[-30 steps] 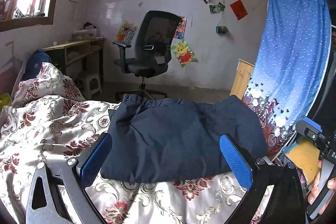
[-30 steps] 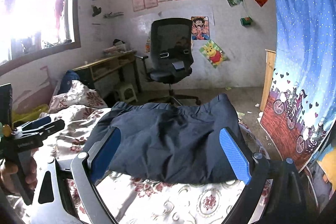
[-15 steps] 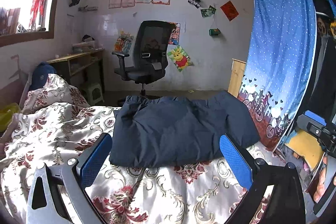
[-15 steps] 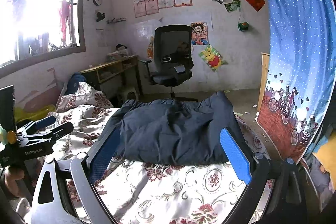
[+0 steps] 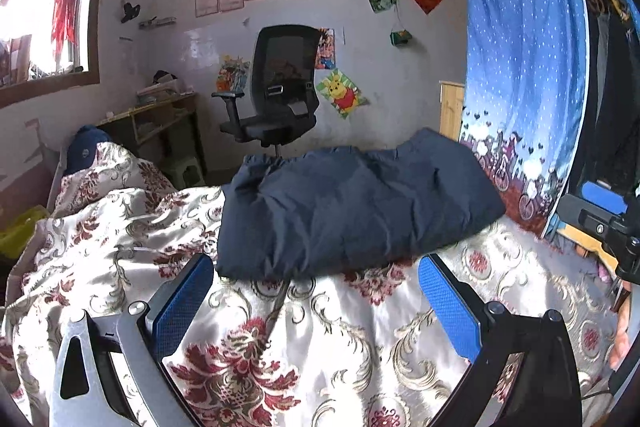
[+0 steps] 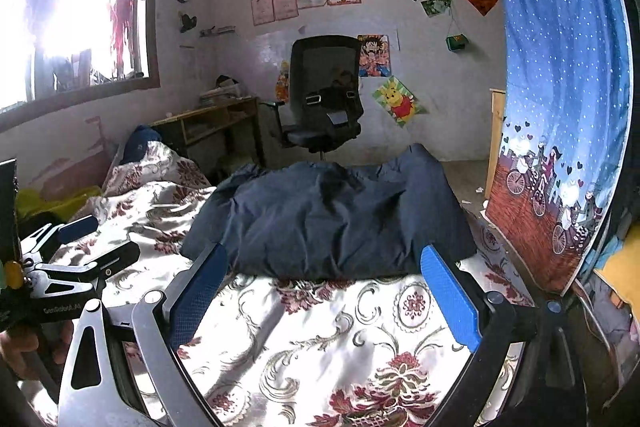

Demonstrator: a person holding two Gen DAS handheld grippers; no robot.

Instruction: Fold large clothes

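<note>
left gripper (image 5: 316, 301) backed off | right gripper (image 6: 324, 293) backed off | folded garment (image 5: 352, 211) farther

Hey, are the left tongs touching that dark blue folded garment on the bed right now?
Apart. In the left wrist view the left tongs stand open, and patterned bedspread shows between their blue pads and the dark blue garment.

Folded garment (image 5: 352, 211) on bed (image 5: 320, 339)

Matt navy cloth garment (image 5: 352, 211) on a glossy satin bedspread (image 5: 360, 339).
</note>
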